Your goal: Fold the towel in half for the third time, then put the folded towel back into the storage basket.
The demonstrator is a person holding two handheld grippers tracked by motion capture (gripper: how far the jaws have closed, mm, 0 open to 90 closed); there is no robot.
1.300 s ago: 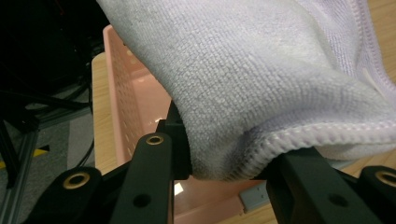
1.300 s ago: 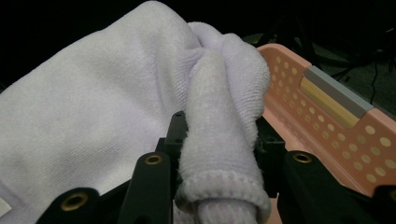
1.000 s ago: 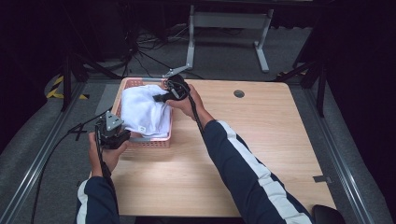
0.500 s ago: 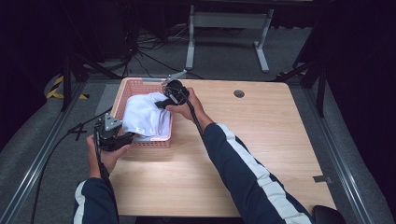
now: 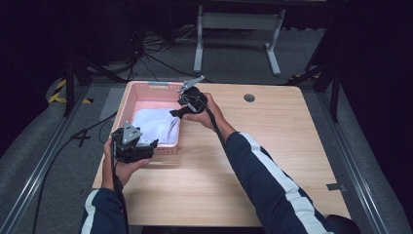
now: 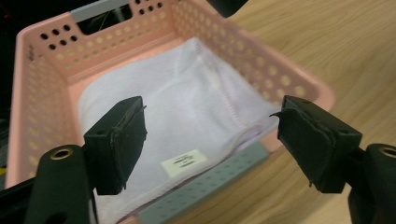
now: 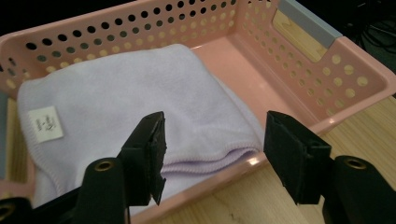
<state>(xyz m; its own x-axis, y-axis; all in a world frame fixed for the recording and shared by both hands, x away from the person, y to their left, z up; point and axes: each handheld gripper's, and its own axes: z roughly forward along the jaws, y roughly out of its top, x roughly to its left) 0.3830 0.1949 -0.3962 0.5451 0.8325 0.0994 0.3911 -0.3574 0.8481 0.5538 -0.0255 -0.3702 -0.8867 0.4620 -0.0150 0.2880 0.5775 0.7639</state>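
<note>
My left fingers (image 6: 210, 144) and right fingers (image 7: 215, 156) have just been opening, empty, above the folded towel (image 5: 153, 127) lying in the basket (image 5: 146, 90) at ten o'clock on the tabletop (image 5: 272, 161).

A light wooden table (image 5: 272, 161) with a pale grain carries everything here. Near its far edge a small dark round cable port (image 5: 249, 97) is set into the top. On the left part of the top, reaching up to the far left corner, stands a pink perforated plastic basket (image 5: 127, 100) with grey handle strips at its two short ends. A small grey patch (image 5: 336, 186) lies flat on the wood near the right edge.
</note>
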